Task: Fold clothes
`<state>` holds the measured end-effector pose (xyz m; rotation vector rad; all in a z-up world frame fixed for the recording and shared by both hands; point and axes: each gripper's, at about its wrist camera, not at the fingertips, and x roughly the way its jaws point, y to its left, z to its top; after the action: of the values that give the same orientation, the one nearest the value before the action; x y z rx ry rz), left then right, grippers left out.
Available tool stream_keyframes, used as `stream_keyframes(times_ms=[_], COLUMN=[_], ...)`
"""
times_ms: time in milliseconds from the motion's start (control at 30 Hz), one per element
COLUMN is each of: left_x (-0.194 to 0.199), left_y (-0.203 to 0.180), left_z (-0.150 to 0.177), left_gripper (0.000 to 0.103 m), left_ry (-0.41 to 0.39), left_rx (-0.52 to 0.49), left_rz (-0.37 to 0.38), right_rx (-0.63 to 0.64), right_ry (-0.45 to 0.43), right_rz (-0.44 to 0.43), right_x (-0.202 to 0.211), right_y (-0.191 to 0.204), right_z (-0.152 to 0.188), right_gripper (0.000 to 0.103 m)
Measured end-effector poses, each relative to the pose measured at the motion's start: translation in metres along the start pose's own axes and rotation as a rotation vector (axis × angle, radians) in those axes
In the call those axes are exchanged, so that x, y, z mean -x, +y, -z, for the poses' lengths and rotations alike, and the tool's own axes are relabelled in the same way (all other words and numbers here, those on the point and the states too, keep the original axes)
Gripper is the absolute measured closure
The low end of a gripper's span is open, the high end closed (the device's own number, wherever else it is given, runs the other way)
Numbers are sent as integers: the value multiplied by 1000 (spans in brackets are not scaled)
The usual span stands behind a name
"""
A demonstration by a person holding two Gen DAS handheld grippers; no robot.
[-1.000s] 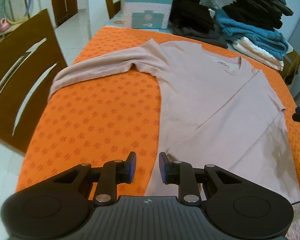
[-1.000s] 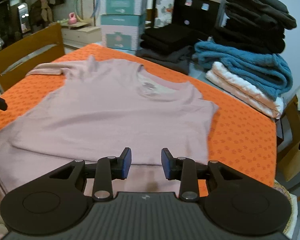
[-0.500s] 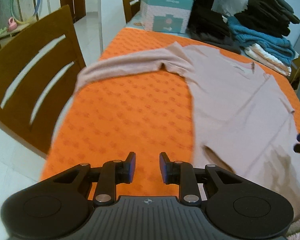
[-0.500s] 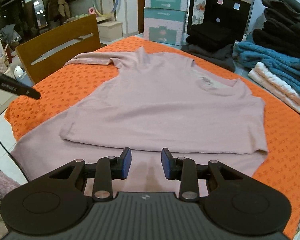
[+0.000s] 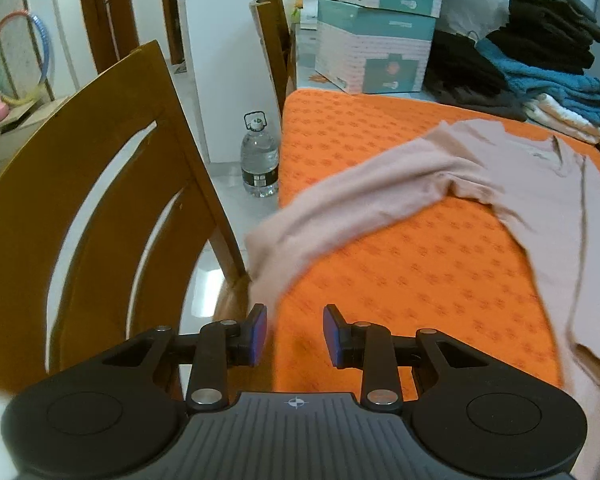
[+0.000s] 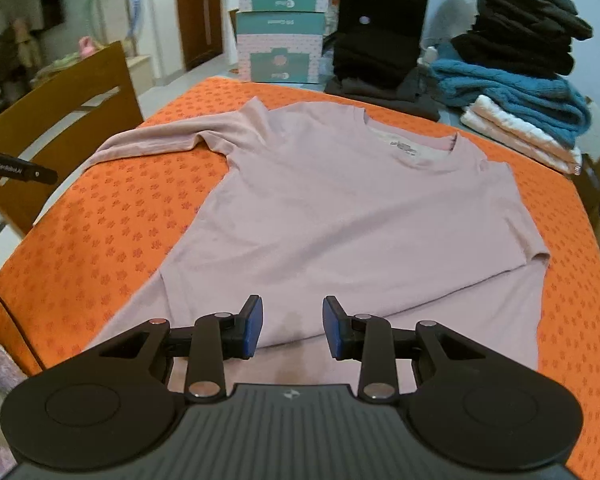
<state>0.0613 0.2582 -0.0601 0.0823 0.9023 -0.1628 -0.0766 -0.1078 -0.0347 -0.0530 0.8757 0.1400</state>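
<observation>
A pale pink long-sleeved shirt (image 6: 348, 208) lies flat on the orange tablecloth (image 6: 112, 240), its right side folded over the body. Its left sleeve (image 5: 340, 204) stretches to the table's left edge, and the cuff hangs over it. My left gripper (image 5: 294, 330) is open and empty, just in front of that cuff at the table's edge. Its tip also shows in the right wrist view (image 6: 20, 168). My right gripper (image 6: 292, 326) is open and empty above the shirt's hem.
A wooden chair (image 5: 100, 208) stands close at the table's left side, with a water bottle (image 5: 260, 156) on the floor behind it. Boxes (image 6: 280, 20) and stacks of folded clothes (image 6: 516, 80) fill the far end of the table.
My left gripper has swung left, from the shirt's hem to the hanging sleeve cuff at the table's edge. My right gripper has drawn back and centred on the shirt. Both stayed open.
</observation>
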Motion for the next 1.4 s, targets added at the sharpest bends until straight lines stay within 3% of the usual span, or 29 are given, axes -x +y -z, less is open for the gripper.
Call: stream_keyframes(times_ms=[367,700,733,767,833,867,1300,1400], left_x=[-48,-58,-58,-58,-52,-47,19,26], left_y=[18,19,20,21,17,12,-41,-62], left_z=[-22,-20,-20,-20,-26,-30,-86,-93], left_gripper=[69,64,65,77,95,98,99,99], left_ry=[35,30,25,21,-4,-21,-249,-249], left_rx=[-30,-41,-46,-45,-55,-63,-171,-211], left_rz=[90,125,133,148,176,188,347,406], right_rx=[-94,-108,-109,-110,-112,-113,-121,-124], right_ry=[17,34,36,38,41,43,32,35], right_rz=[113,145,148,151,156,159,193,197], right_x=[8,8,8,8,8,8,12,13], right_y=[33,38,39,39,40,41,38,37], right_z=[6,7,7,7,7,7,2,3], right_gripper=[62,61,60,60,60,60,60,60])
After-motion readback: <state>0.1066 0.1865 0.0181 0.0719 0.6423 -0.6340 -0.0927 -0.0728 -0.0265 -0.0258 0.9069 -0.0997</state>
